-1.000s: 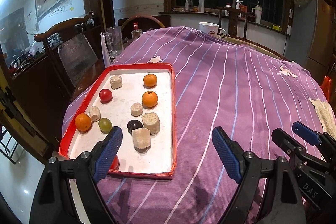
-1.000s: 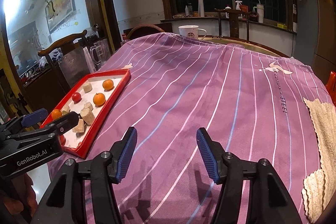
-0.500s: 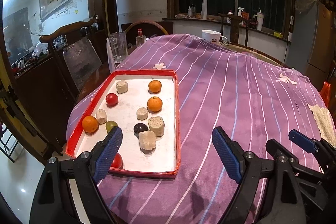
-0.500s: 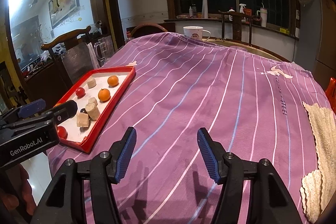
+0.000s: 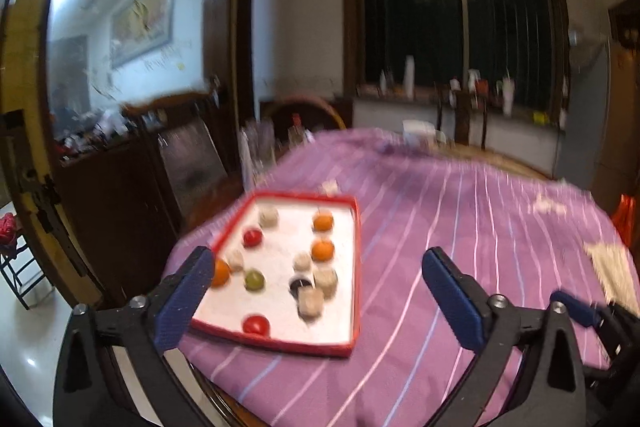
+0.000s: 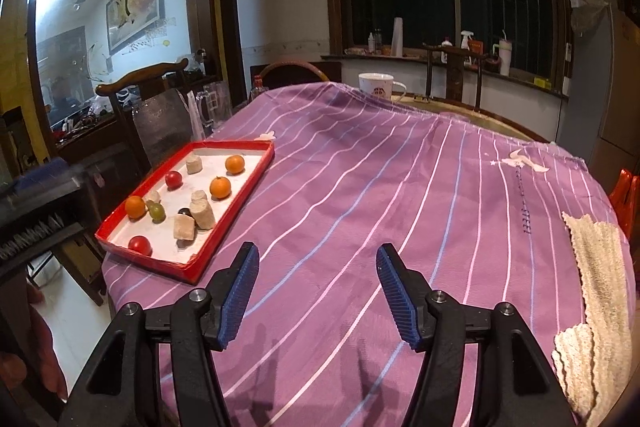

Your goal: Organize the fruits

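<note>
Both the left gripper (image 5: 316,283) and right gripper (image 6: 316,285), jaws wide and empty, have pulled back, so the red-rimmed white tray (image 6: 236,203) of mixed round fruits and beige blocks now lies farther ahead-left, out of reach.

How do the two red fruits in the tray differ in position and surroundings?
The near red fruit sits by the front rim of the red tray, alone in its corner; the far red fruit lies further back along the left rim. The far one has a beige chunk close behind it, while the near one's closest neighbour, a beige block, stands clearly apart. Both look round, glossy and similar in size, and neither is held.
</note>
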Available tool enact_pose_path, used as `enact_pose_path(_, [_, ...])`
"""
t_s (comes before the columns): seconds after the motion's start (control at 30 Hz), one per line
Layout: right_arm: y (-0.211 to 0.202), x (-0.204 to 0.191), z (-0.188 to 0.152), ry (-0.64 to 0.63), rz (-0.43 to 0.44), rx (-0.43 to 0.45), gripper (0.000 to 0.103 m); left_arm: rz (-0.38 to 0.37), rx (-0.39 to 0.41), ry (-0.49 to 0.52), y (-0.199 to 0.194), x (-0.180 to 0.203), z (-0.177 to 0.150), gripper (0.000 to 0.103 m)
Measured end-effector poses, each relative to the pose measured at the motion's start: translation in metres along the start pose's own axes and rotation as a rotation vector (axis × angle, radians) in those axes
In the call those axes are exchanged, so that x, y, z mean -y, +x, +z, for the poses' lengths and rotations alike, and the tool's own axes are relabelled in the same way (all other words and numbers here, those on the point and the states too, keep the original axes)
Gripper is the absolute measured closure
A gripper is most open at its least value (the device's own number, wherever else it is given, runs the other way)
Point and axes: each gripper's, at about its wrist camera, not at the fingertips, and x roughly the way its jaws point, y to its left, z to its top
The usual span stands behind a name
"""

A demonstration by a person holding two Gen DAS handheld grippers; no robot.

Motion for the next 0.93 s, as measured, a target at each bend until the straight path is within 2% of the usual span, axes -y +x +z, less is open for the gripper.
enact_pose_path(0.1, [-0.012,-0.004,-0.001,-0.014,-0.002,0.019,0.036,-0.028,0.078,-0.041,-0.022,-0.008,0.006,0.000])
enact_pose_path(0.2, [-0.021,-0.010,-0.002,-0.034,-0.001,0.035,0.036,-0.036,0.087,-0.076,-0.031,-0.015,0.004,0.000])
enact_pose_path(0.37, [-0.026,-0.021,-0.004,-0.044,0.035,0.037,0.033,-0.109,0.088,-0.095,-0.030,-0.023,0.002,0.000])
enact_pose_path(0.43, [-0.023,-0.026,-0.004,-0.050,0.052,0.025,0.033,-0.102,0.097,-0.091,-0.029,-0.026,-0.001,0.000])
enact_pose_path(0.6, [-0.006,-0.044,-0.002,-0.090,0.083,-0.003,0.033,-0.044,0.032,-0.082,-0.005,-0.038,-0.006,0.000])
enact_pose_path(0.87, [0.028,-0.063,0.000,-0.152,0.120,-0.051,0.033,-0.055,-0.132,-0.124,0.046,-0.052,-0.022,0.000])
enact_pose_path(0.93, [0.039,-0.062,0.001,-0.141,0.140,-0.073,0.033,-0.036,-0.159,-0.123,0.056,-0.052,-0.024,0.000])
